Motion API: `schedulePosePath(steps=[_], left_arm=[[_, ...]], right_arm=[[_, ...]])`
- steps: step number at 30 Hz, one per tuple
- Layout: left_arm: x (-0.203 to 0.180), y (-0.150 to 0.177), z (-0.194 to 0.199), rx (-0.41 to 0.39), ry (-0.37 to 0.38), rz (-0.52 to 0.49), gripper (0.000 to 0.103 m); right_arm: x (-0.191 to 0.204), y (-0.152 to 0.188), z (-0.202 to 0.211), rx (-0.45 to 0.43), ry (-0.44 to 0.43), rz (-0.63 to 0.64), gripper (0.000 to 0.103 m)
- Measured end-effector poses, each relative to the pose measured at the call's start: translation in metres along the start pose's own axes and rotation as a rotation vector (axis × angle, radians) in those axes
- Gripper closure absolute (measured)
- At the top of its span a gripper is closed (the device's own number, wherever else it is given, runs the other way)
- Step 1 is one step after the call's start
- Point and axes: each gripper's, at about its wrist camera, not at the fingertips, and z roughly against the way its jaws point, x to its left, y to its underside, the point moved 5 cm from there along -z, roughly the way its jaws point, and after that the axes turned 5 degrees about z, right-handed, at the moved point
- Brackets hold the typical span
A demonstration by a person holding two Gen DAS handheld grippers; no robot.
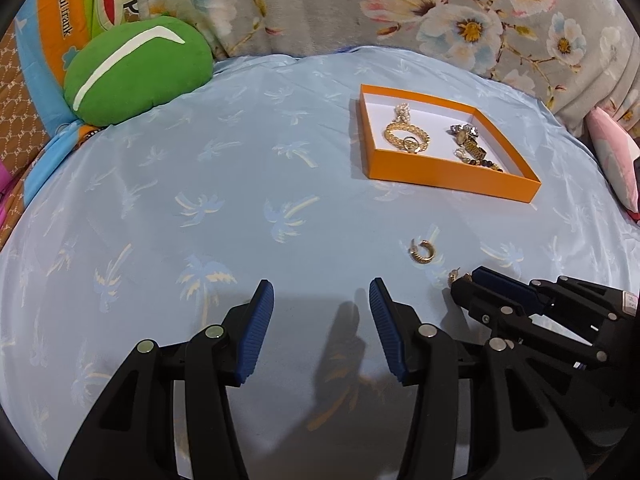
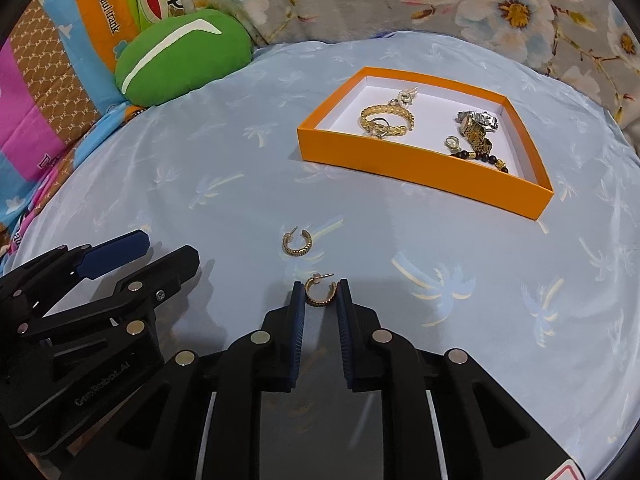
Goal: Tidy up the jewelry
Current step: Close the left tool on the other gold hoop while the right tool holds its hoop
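Pale blue palm-print bedsheet [image 2: 200, 160]; "Paul Frank" reads on the orange cartoon bedding [image 2: 108, 12]. Shallow orange cardboard box [image 2: 420, 168] holds jewelry. Right gripper [image 2: 320, 294], jaws nearly closed around a small gold hoop earring [image 2: 319, 290]: light, stiff, slippery; pinch across the band. Twin hoop [image 2: 297, 243] lies near. Left gripper [image 1: 322, 300] spread, empty.
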Motion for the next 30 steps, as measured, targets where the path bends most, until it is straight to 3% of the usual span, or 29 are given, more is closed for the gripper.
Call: schedulePosePath(steps=[8,13,18,23,30], left_arm=[[-0.044,-0.009,-0.016,0.033,0.071,-0.086,0.055],[-0.062,-0.008,-0.032,0.064,0.077,-0.11,0.056],[-0.063,-0.009,-0.035,0.057,0.065,-0.104,0.065],[-0.062,-0.01,-0.035,0.051,0.068,-0.095,0.087],[-0.062,-0.011,-0.034,0.05,0.079,-0.094,0.088]], right_arm=[[-0.044,0.008,0.012,-0.016,0.034,-0.093,0.088],[-0.059,0.011,0.015,-0.021,0.043,-0.118,0.088],[-0.063,0.012,0.015,-0.028,0.037,-0.131,0.088],[-0.065,0.013,0.017,-0.032,0.03,-0.136,0.088],[-0.069,0.011,0.02,-0.043,0.026,-0.146,0.088]])
